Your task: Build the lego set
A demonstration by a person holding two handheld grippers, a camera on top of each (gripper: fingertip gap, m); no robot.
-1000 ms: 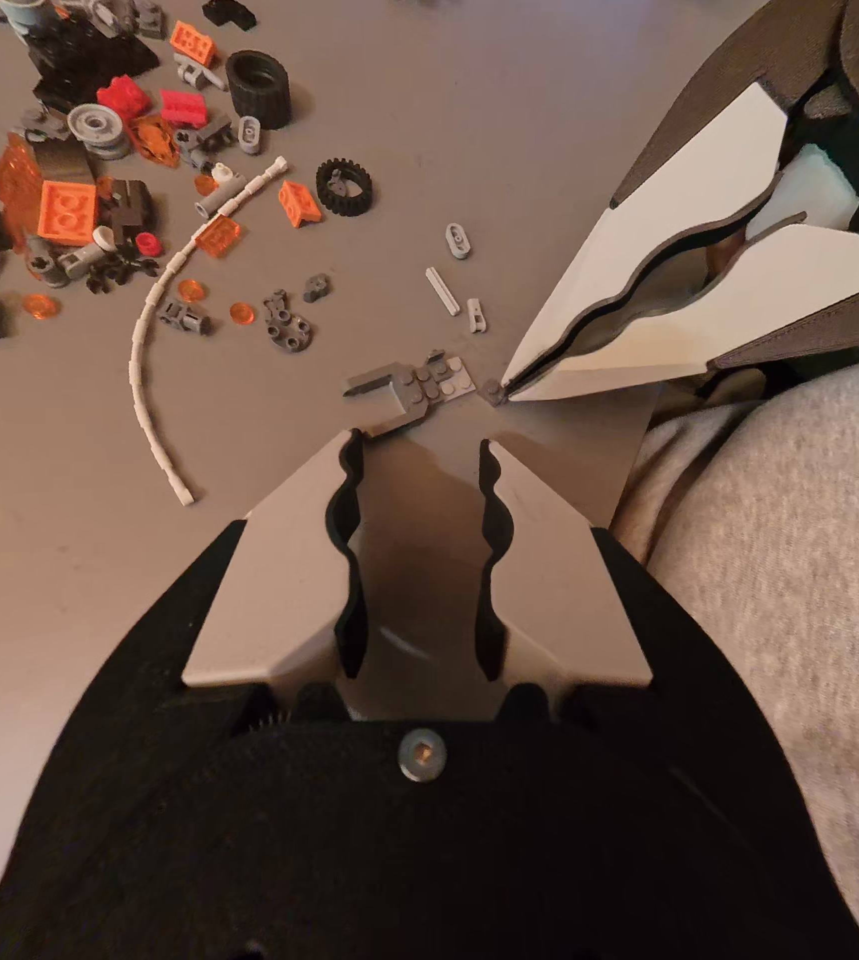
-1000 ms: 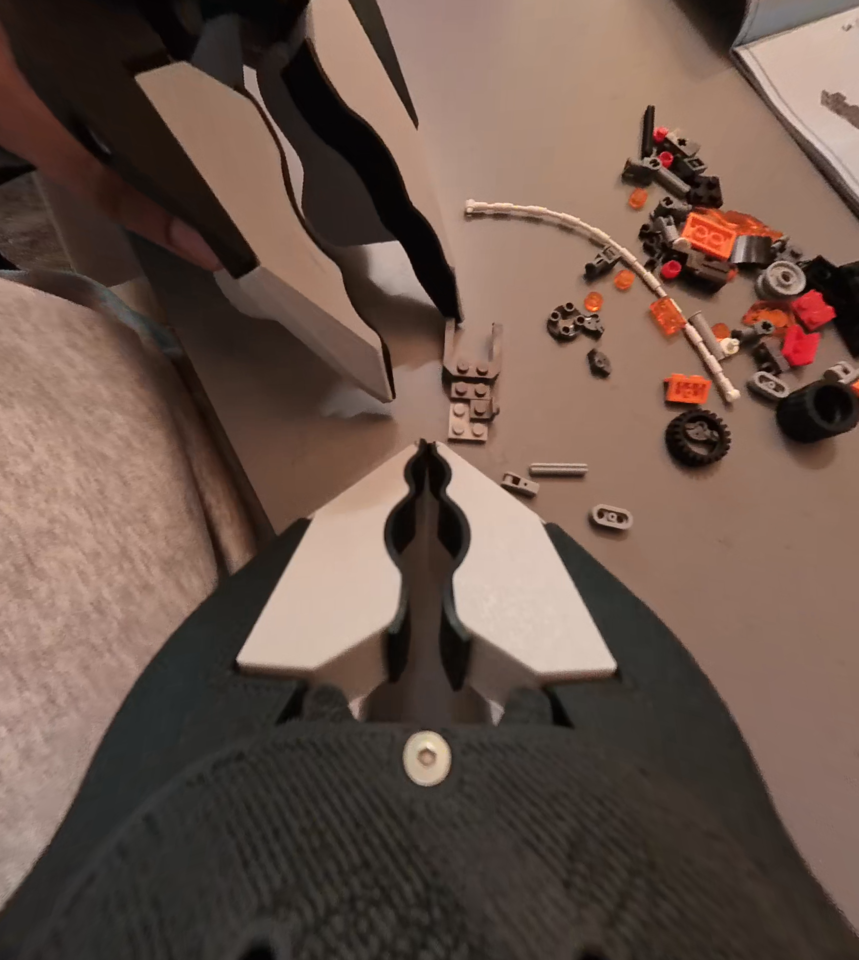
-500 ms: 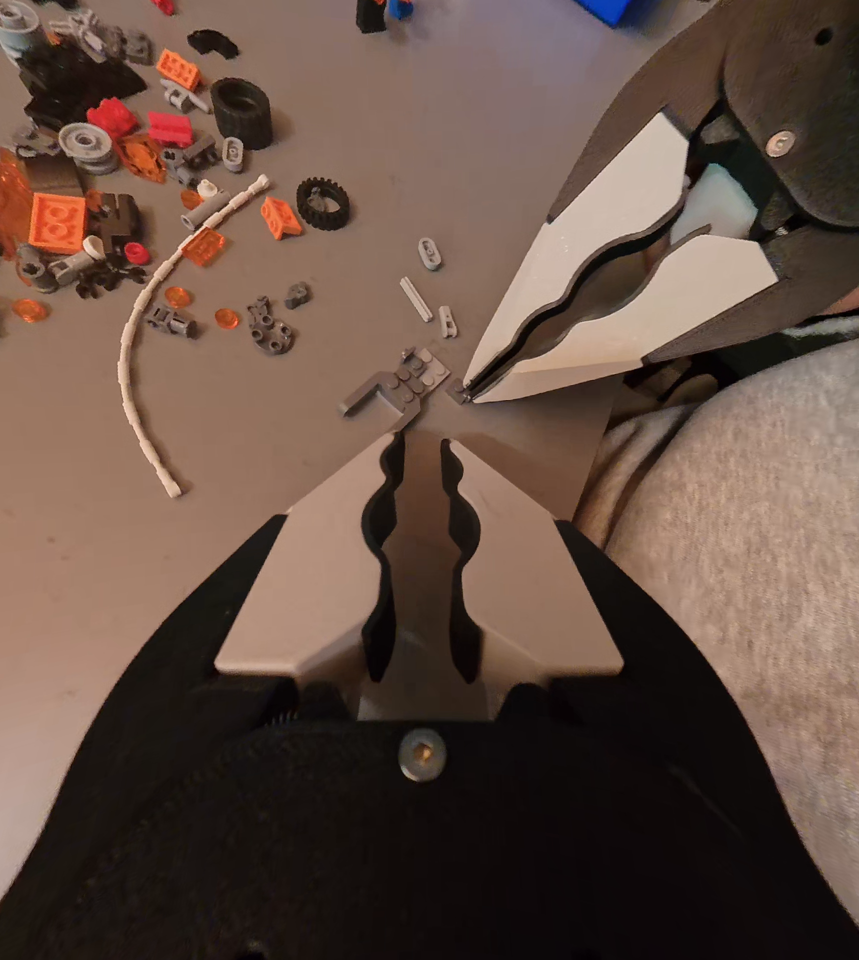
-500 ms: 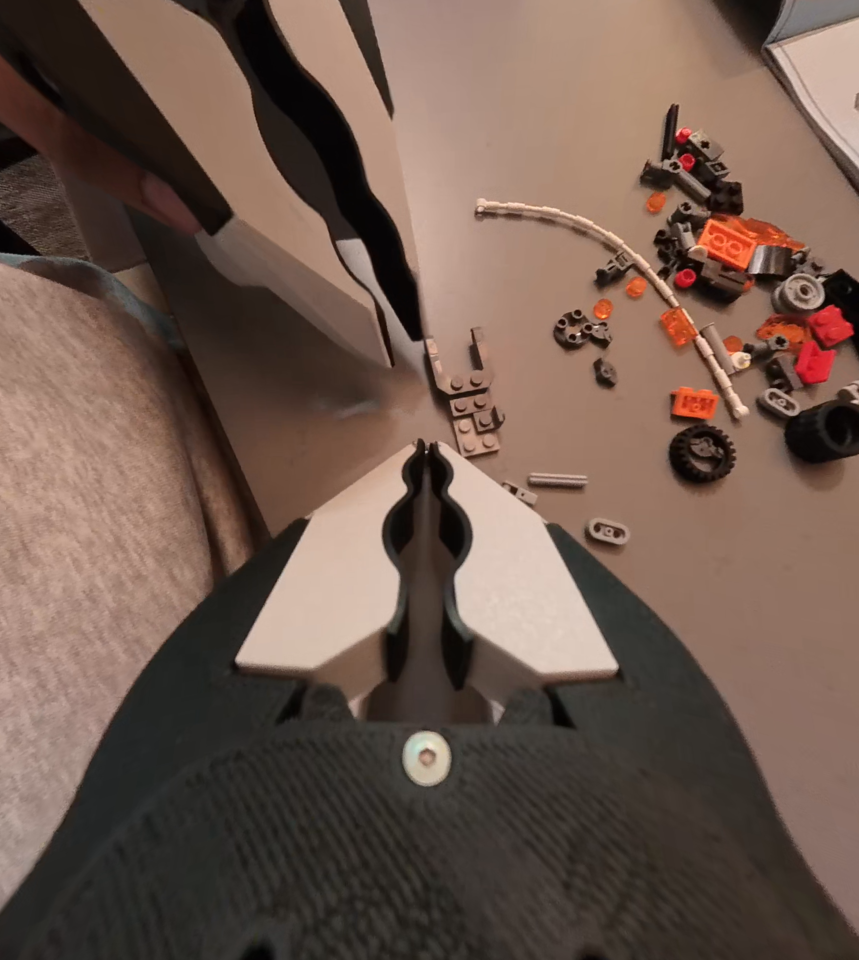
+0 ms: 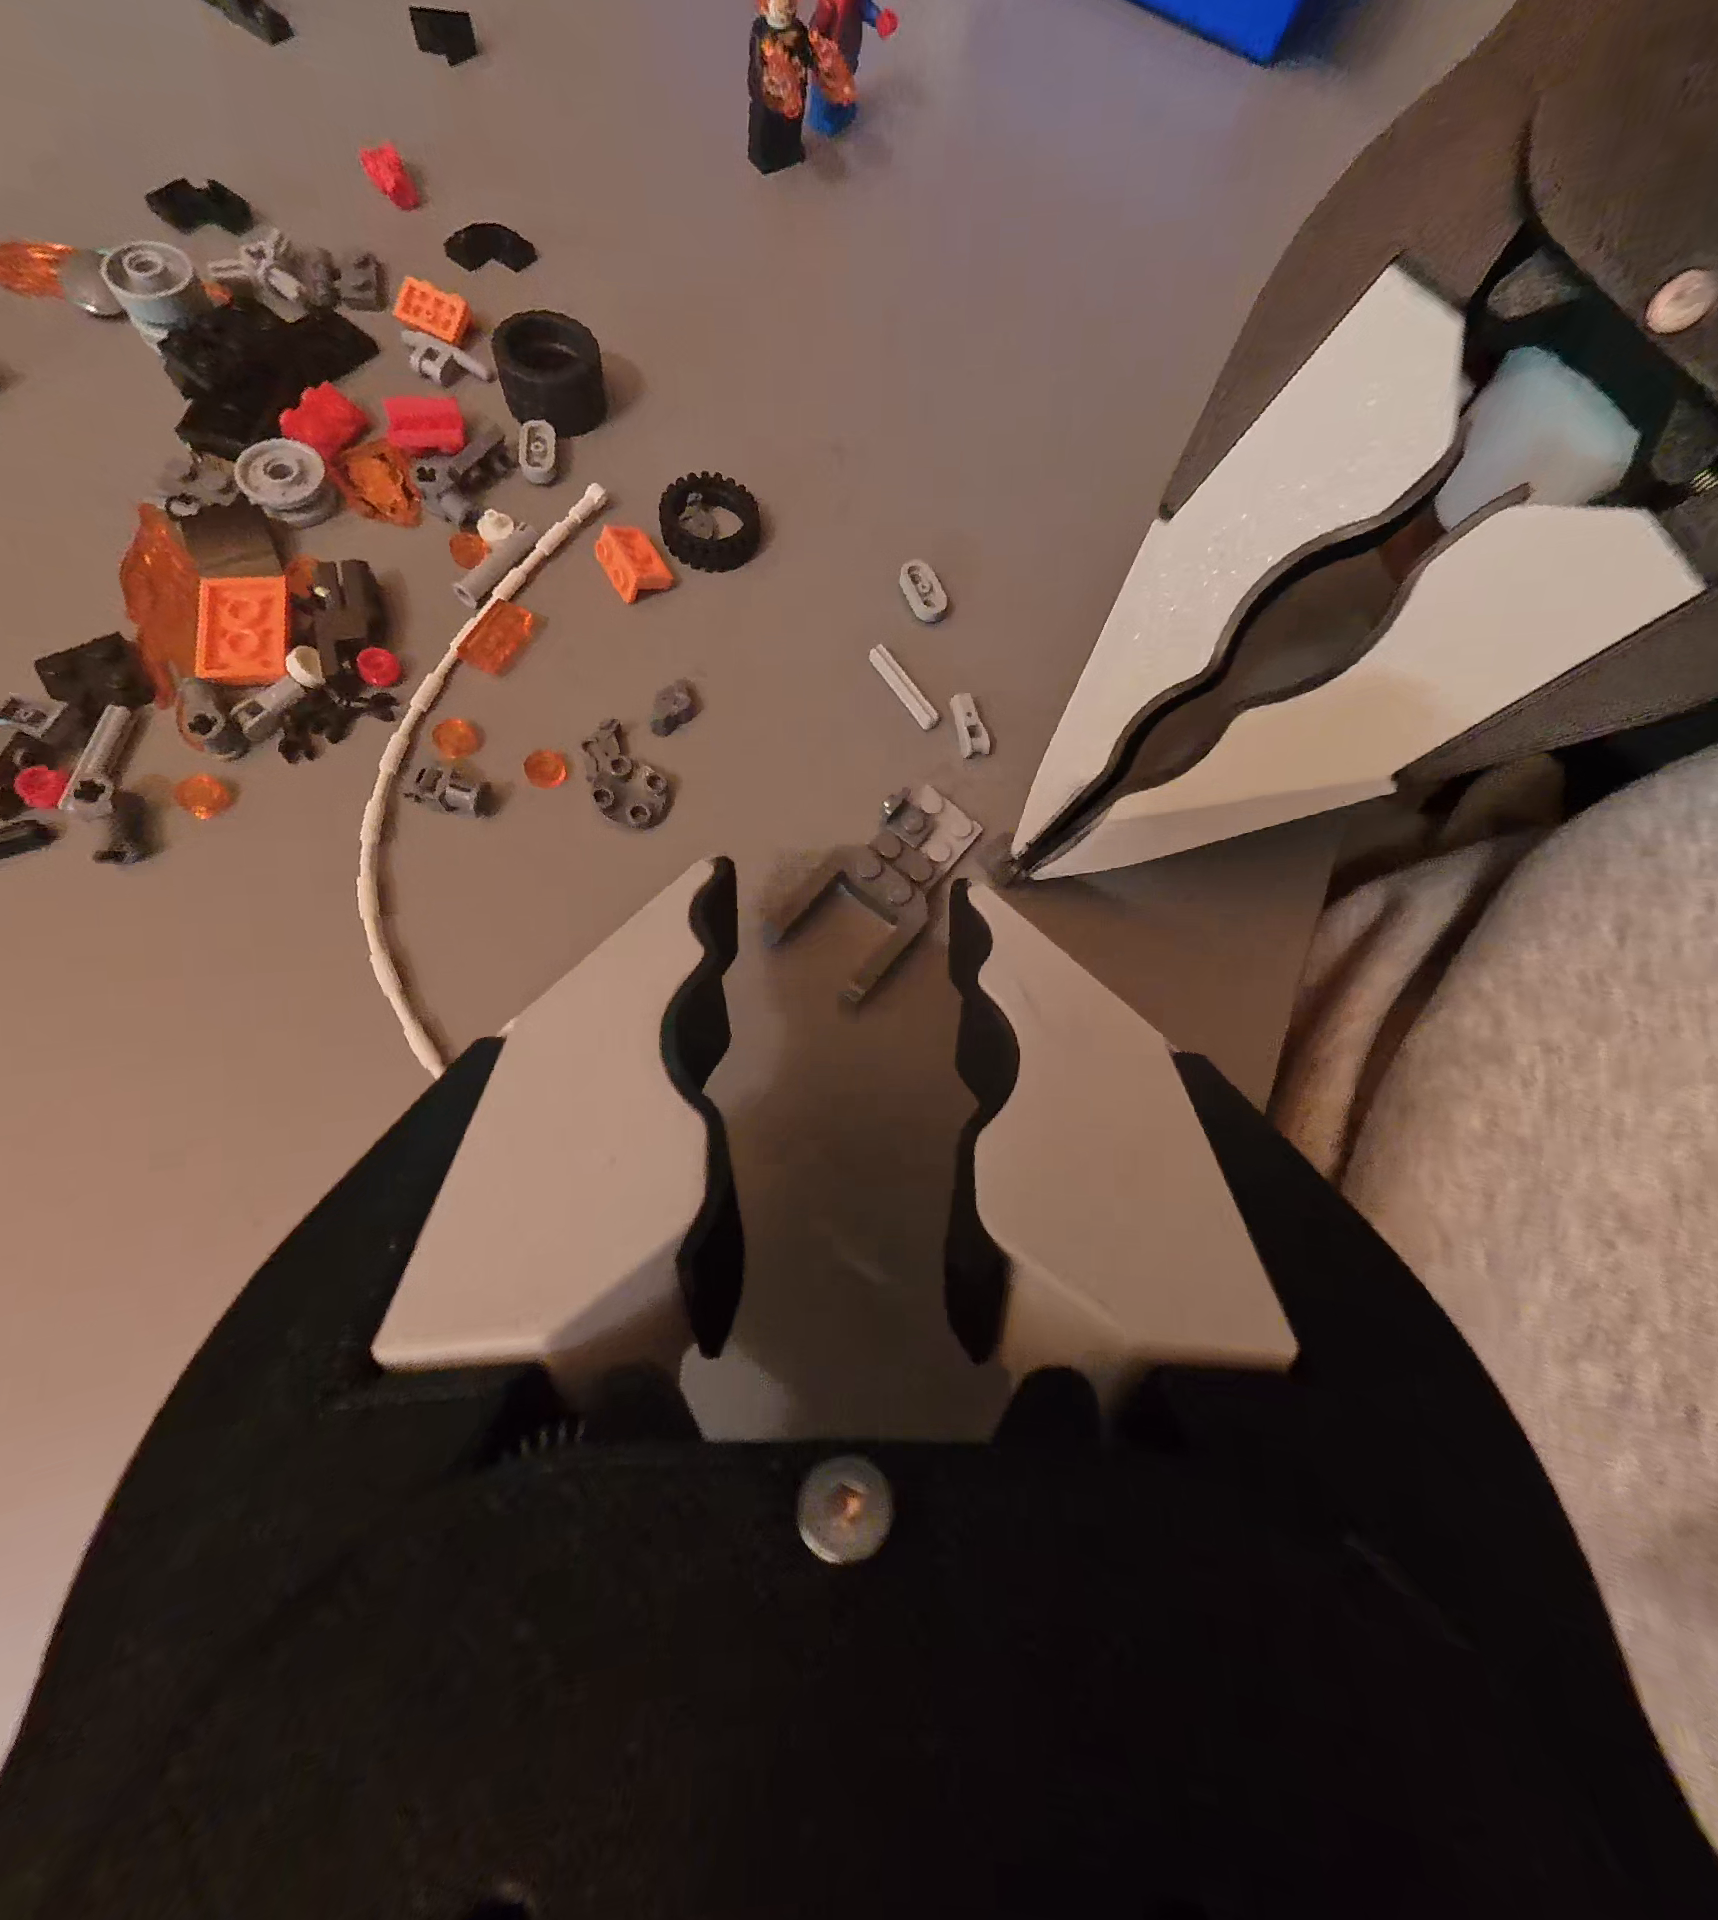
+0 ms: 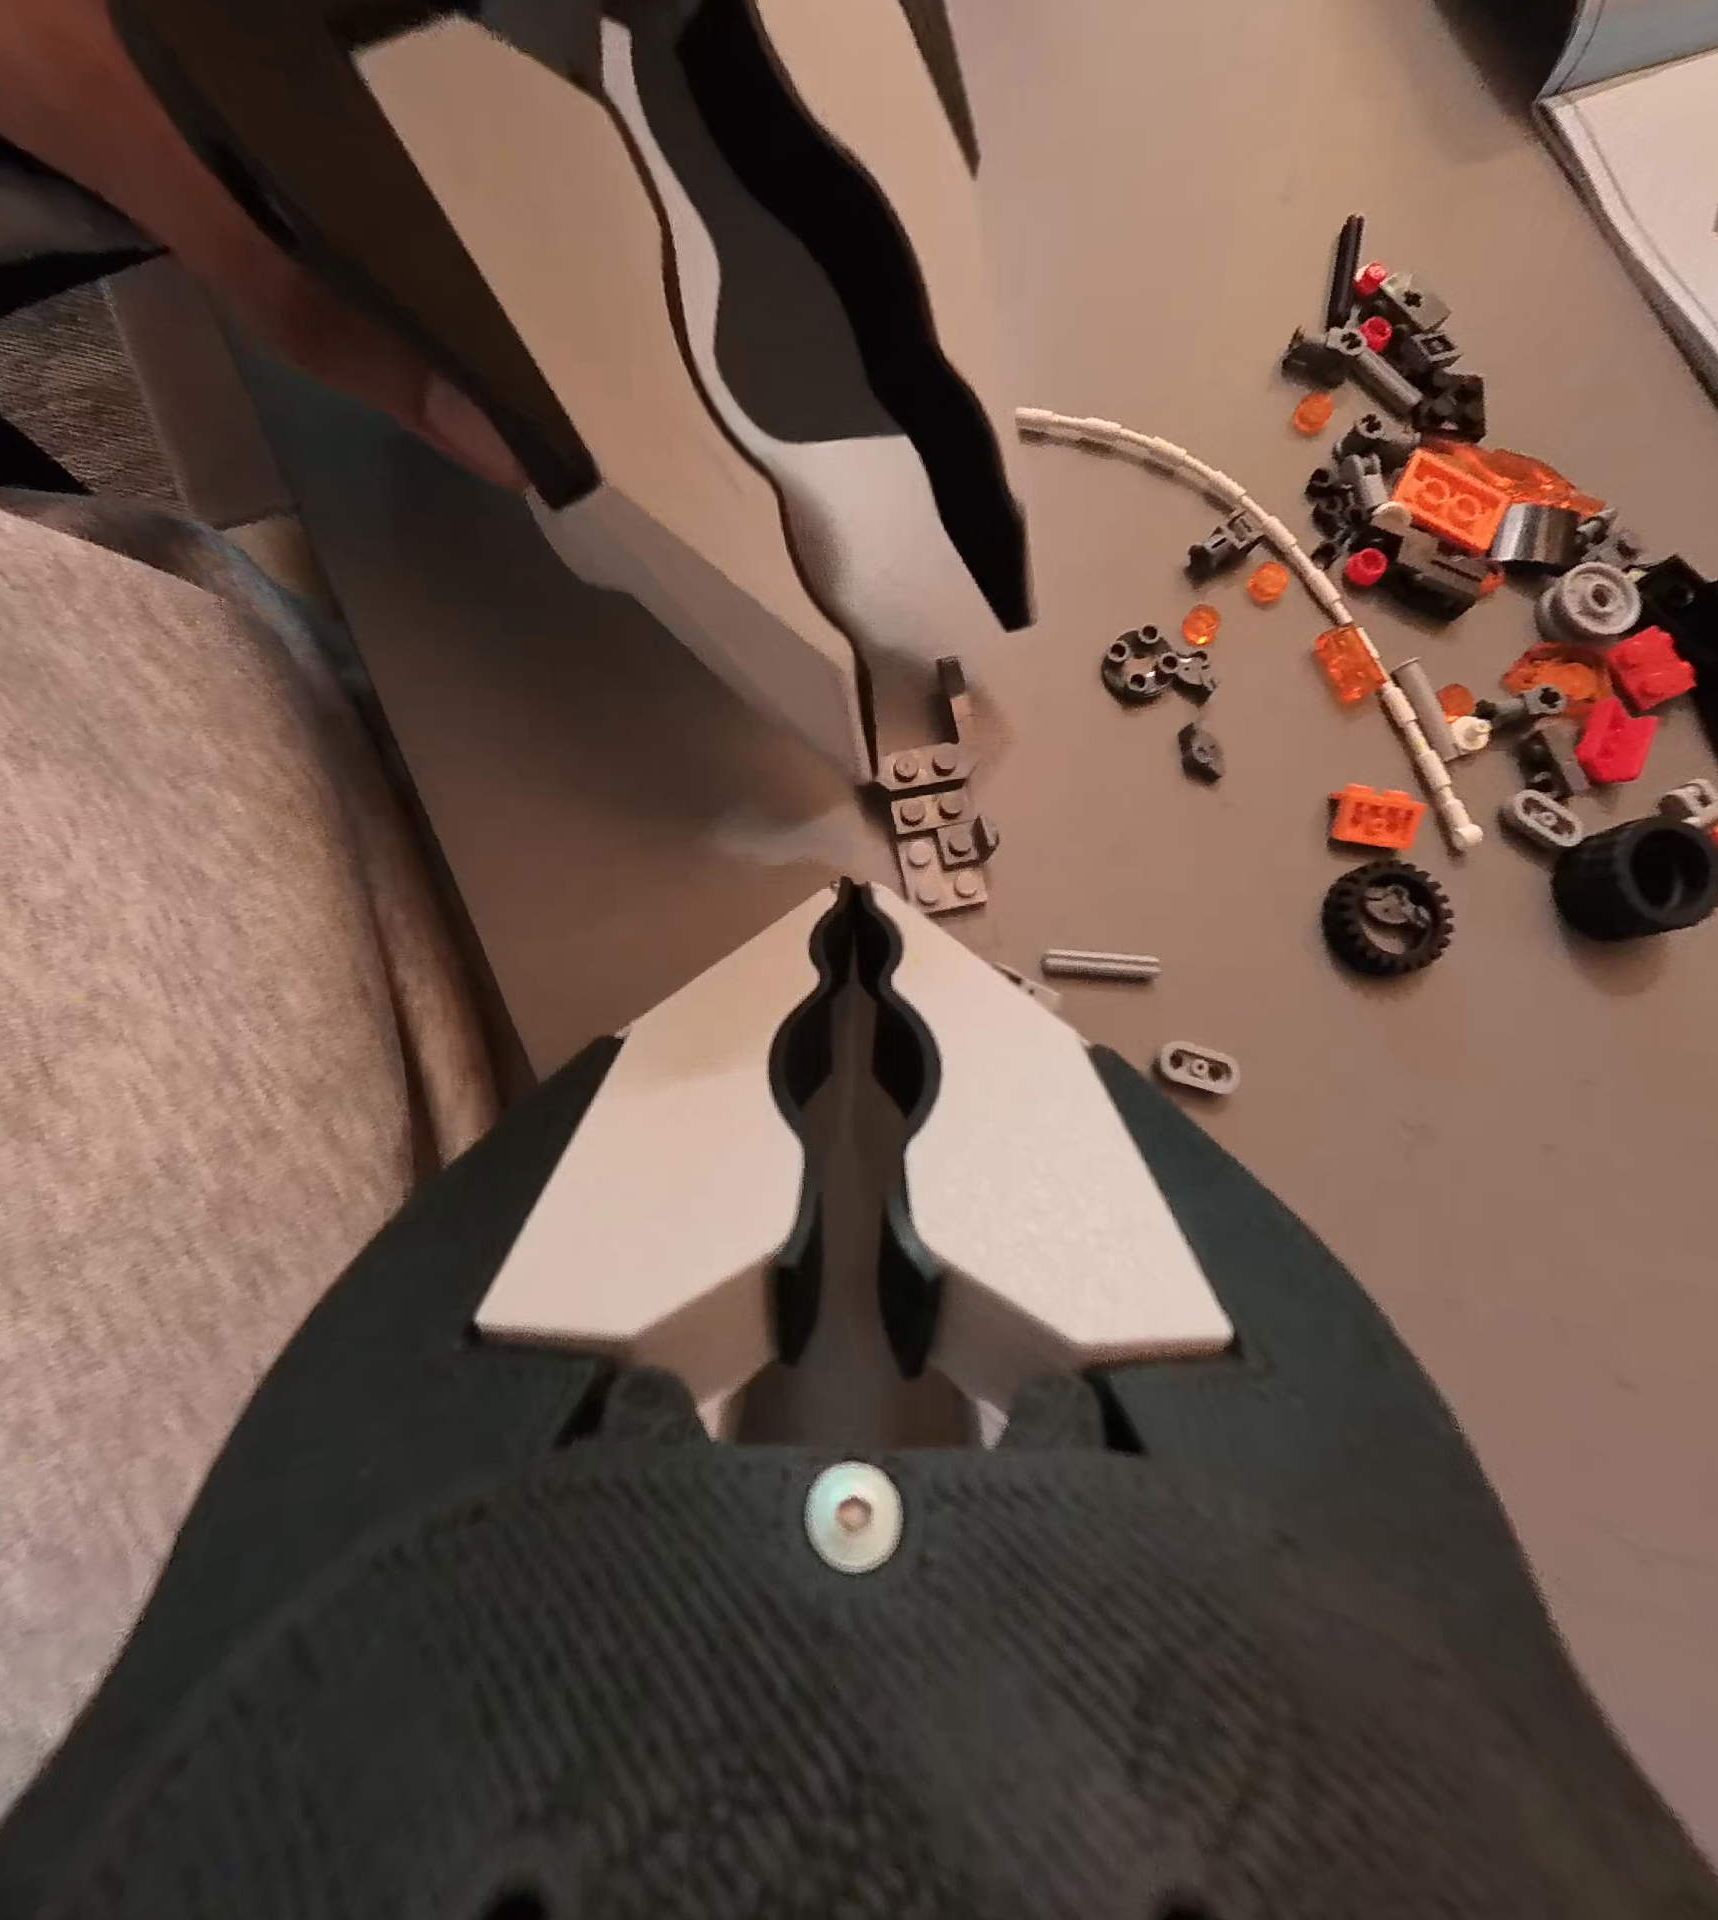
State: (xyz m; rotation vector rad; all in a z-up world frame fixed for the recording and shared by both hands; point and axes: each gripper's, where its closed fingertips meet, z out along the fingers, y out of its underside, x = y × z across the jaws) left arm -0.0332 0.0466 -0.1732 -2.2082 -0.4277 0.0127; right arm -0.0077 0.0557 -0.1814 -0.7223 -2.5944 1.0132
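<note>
A small grey plate assembly [image 5: 912, 847] with a forked end lies on the brown table [image 5: 938, 312]. My left gripper [image 5: 844, 888] is open, and its fingertips straddle the assembly's forked end. In the right wrist view the left gripper [image 6: 938, 696] comes down from above over the assembly [image 6: 938, 821]. My right gripper [image 6: 850, 888] is shut, with its tip just at the near end of the assembly. In the left wrist view the right gripper's tip [image 5: 1016, 864] pinches a tiny dark grey piece beside the plates.
A pile of loose orange, red, black and grey pieces [image 5: 252, 623] lies beyond, with a white flexible hose [image 5: 398, 748], two black tyres [image 5: 709, 523] and a grey bar [image 5: 904, 686]. Two minifigures [image 5: 803, 73] stand far back. A booklet [image 6: 1707, 208] lies there. Grey clothing [image 5: 1561, 1143] is along the table edge.
My left gripper narrowed half a second ago, then opened wide and moved forward around the assembly's forked end. My right gripper stayed shut at the assembly's other end.
</note>
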